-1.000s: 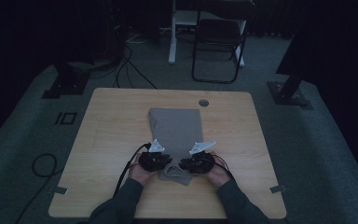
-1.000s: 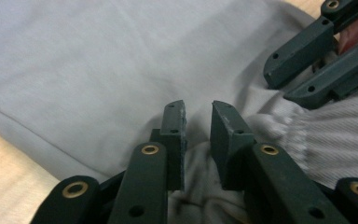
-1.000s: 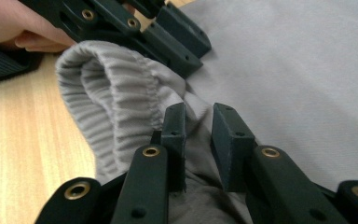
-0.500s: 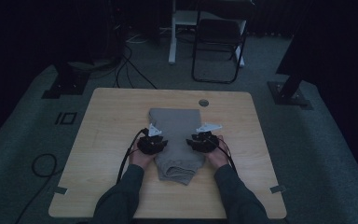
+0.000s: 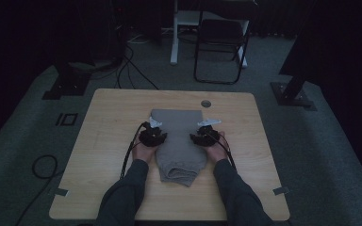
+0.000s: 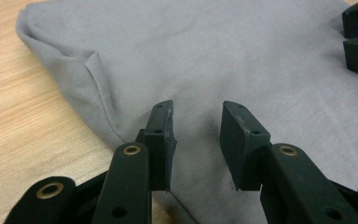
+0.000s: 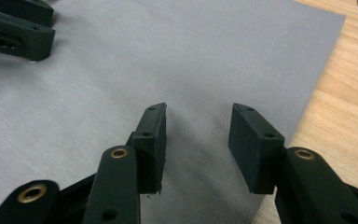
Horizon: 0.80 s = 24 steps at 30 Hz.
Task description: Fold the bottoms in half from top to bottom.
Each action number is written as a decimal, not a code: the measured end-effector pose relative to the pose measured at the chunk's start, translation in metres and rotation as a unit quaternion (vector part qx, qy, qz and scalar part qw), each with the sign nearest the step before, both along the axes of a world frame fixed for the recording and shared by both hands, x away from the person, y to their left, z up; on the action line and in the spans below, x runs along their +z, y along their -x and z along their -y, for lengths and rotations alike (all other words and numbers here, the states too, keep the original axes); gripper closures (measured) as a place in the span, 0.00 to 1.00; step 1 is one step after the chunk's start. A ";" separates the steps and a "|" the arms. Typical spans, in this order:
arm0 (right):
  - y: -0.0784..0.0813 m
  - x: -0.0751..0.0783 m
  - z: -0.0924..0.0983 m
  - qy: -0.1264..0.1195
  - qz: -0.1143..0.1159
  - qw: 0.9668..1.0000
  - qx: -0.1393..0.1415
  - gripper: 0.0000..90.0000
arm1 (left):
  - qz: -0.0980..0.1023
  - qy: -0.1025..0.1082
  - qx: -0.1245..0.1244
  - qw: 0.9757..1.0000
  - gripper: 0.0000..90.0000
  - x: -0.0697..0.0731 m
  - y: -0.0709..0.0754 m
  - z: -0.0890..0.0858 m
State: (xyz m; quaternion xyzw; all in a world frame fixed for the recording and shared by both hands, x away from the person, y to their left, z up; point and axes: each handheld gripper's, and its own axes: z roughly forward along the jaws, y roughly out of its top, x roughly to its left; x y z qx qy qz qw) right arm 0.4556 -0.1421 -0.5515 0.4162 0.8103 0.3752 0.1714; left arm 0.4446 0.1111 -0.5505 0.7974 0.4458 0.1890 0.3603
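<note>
A folded grey garment [image 5: 178, 141] lies lengthwise in the middle of the wooden table [image 5: 103, 141]. My left gripper [image 5: 152, 135] sits at its left edge and my right gripper [image 5: 204, 135] at its right edge, about halfway along. In the left gripper view the left gripper [image 6: 196, 126] stands open just above the grey cloth [image 6: 214, 56], nothing between its jaws. In the right gripper view the right gripper [image 7: 196, 128] is open too, over smooth cloth [image 7: 168, 56] near its right edge. Each view shows the other gripper's jaws at a top corner.
A round grommet hole [image 5: 206, 103] sits in the table behind the garment. Bare wood lies left and right of the cloth. A folding chair [image 5: 220, 42] and stand bases stand on the dark carpet beyond the table.
Both grippers have moved away from me along the garment, from its near end to its middle. The near end of the cloth now lies uncovered.
</note>
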 end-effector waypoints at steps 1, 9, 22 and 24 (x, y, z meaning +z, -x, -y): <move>0.000 0.000 0.000 -0.002 0.000 1.000 0.000 0.62 | -0.001 0.001 0.001 1.000 0.71 0.000 0.000 0.000; 0.002 -0.002 0.000 -0.002 0.006 1.000 0.010 0.60 | 0.000 -0.001 0.001 1.000 0.72 -0.001 0.004 0.000; 0.023 -0.003 0.005 0.002 0.010 0.999 0.031 0.60 | -0.004 0.007 -0.018 1.000 0.73 -0.001 0.029 -0.004; 0.027 -0.003 0.005 0.004 0.012 0.999 0.034 0.60 | -0.003 0.006 -0.019 1.000 0.73 -0.001 0.034 -0.004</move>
